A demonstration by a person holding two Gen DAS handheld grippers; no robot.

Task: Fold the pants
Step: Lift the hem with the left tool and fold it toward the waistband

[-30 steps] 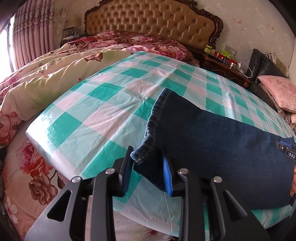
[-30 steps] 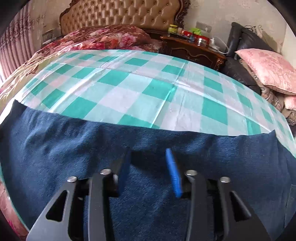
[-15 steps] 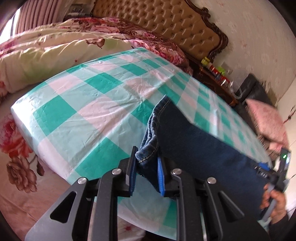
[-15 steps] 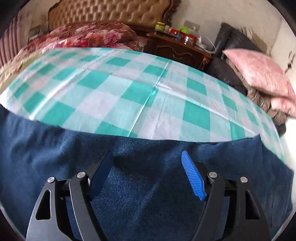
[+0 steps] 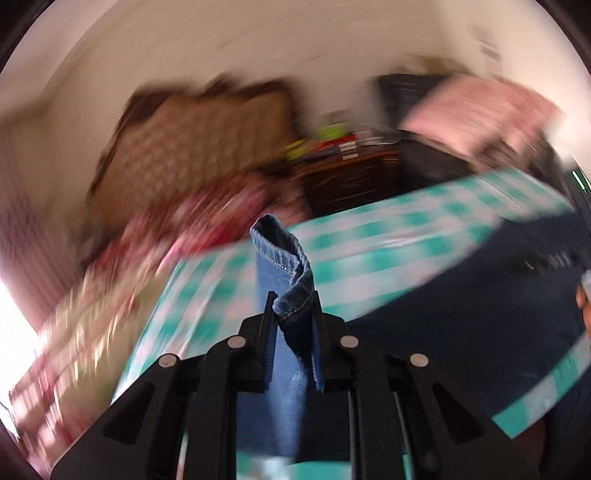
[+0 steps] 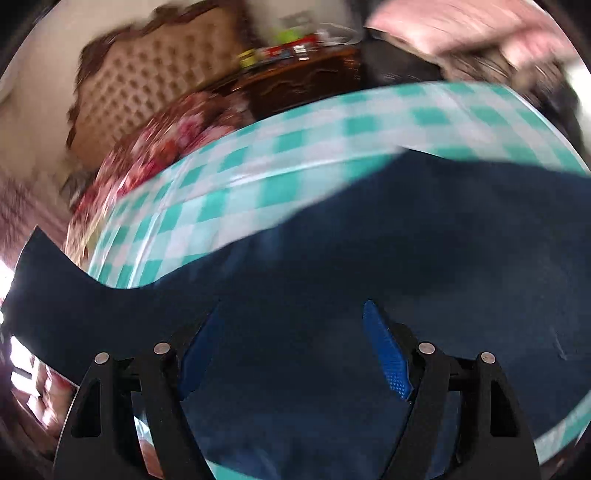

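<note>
Dark blue denim pants [image 6: 388,236] lie across a green-and-white checked sheet [image 6: 295,147] on the bed. My left gripper [image 5: 293,306] is shut on the pants' waistband end [image 5: 291,273] and holds it lifted, the hem curling up above the fingers. The rest of the pants [image 5: 461,302] trails right over the sheet [image 5: 388,243]. My right gripper [image 6: 291,332] is open, its blue pads [image 6: 386,350] spread over the pants' middle, and I cannot tell if they touch the cloth. Both views are motion-blurred.
A tufted tan headboard [image 6: 155,74] and floral bedding [image 6: 166,133] stand at the back left. A dark wooden nightstand [image 6: 306,81] with small items and a pink pillow [image 6: 454,29] are at the back right. The other gripper and a hand show at the left wrist view's right edge [image 5: 581,295].
My left gripper has lifted the waistband end off the sheet and swung it up and right. My right gripper has stayed open over the pants while its view tilted.
</note>
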